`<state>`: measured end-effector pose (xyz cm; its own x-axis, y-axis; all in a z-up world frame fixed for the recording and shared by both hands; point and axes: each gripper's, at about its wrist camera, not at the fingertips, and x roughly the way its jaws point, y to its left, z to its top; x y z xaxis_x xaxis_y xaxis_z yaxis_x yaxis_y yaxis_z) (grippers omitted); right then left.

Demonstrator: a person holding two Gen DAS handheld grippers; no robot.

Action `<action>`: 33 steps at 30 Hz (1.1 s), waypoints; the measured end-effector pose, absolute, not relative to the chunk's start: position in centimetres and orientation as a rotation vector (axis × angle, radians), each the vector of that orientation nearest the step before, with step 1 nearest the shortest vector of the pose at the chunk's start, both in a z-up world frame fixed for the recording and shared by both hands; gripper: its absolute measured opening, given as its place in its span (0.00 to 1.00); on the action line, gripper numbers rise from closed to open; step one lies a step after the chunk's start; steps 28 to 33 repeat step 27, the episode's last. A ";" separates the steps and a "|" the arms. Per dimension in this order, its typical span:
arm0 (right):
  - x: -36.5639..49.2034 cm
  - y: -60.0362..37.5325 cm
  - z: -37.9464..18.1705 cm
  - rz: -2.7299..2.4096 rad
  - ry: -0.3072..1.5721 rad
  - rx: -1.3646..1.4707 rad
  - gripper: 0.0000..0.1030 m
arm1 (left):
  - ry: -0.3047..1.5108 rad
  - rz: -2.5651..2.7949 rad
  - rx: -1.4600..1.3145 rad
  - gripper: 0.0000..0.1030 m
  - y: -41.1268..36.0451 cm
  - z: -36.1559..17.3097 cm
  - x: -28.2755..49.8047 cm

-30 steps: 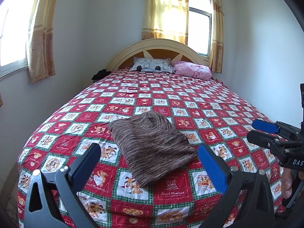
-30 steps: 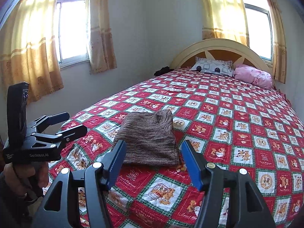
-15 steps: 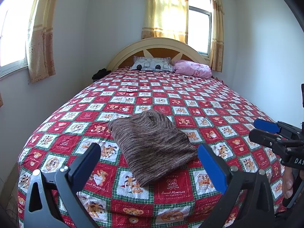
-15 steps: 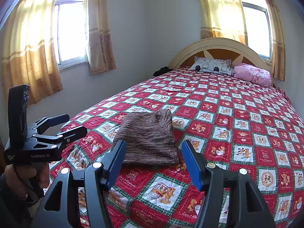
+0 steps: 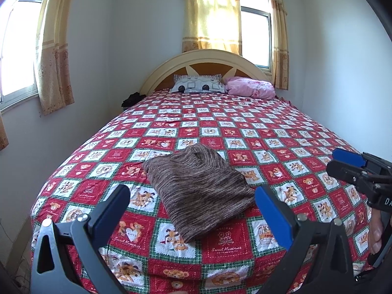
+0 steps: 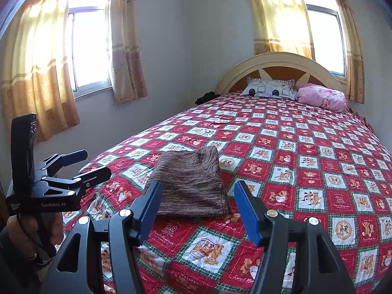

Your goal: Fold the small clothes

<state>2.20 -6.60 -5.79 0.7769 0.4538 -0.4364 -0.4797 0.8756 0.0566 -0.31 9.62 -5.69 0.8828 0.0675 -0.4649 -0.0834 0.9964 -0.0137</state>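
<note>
The bed (image 5: 281,132) fills both views, spread with a red and white patchwork cover, and on its near end, a little toward the window-side edge, lies the brown knit garment (image 5: 196,191), already lying as a flat, compact bundle, resting on the cover with nothing holding it

Here is the relation that matters: the garment lies straight ahead of and below both hand-held grippers, framed between their fingers in each wrist view. Its long axis runs from the near edge of the bed away toward the headboard, slanted a touch, with the narrower bunched end on the far side and the broad straight hem on the near side. From the right wrist view the near hem sits just past the fingertips, so I judge the right hand-held gripper (image 6: 198,210) the closer of the two; from the left wrist view the garment also lies dead ahead but a shade further off

Now the poses. The left hand-held gripper (image 5: 192,210) is pitched gently downward at the bed, jaws spread wide and empty, blue pads well clear of the cloth. The right one is angled down much the same, jaws parted to a moderate gap, nothing between them, hovering off the bed's near edge. Each shows in the other's view, held side by side at about the same height, a hand wrapped round each handle

My call: either another fold across the long axis or the piece is done; a reach would be forward and down to the near hem
</note>
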 end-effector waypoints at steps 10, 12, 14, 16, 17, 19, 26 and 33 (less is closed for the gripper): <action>1.8 -6.9 -5.1 0.498 0.412 -0.028 0.60 | 0.463 0.143 -0.016 1.00 9.7 -5.2 -0.5; 1.9 -6.9 -5.2 0.498 0.418 -0.028 0.60 | 0.458 0.147 -0.024 1.00 10.0 -5.1 -0.6; 2.0 -6.8 -5.4 0.499 0.423 -0.029 0.60 | 0.450 0.151 -0.030 1.00 10.3 -5.0 -0.7; 2.0 -6.8 -5.5 0.499 0.427 -0.030 0.60 | 0.441 0.155 -0.034 1.00 10.6 -4.9 -0.8; 2.1 -6.8 -5.6 0.499 0.428 -0.029 0.60 | 0.432 0.145 -0.040 1.00 10.8 -4.9 -1.0; 2.2 -6.8 -5.7 0.498 0.433 -0.026 0.60 | 0.409 0.140 -0.053 1.00 11.0 -4.9 -1.3; 2.4 -6.7 -6.1 0.498 0.444 -0.032 0.60 | 0.395 0.123 -0.040 1.00 10.7 -5.0 -1.1; 2.4 -6.7 -6.1 0.498 0.446 -0.032 0.60 | 0.395 0.123 -0.037 1.00 10.6 -5.0 -1.1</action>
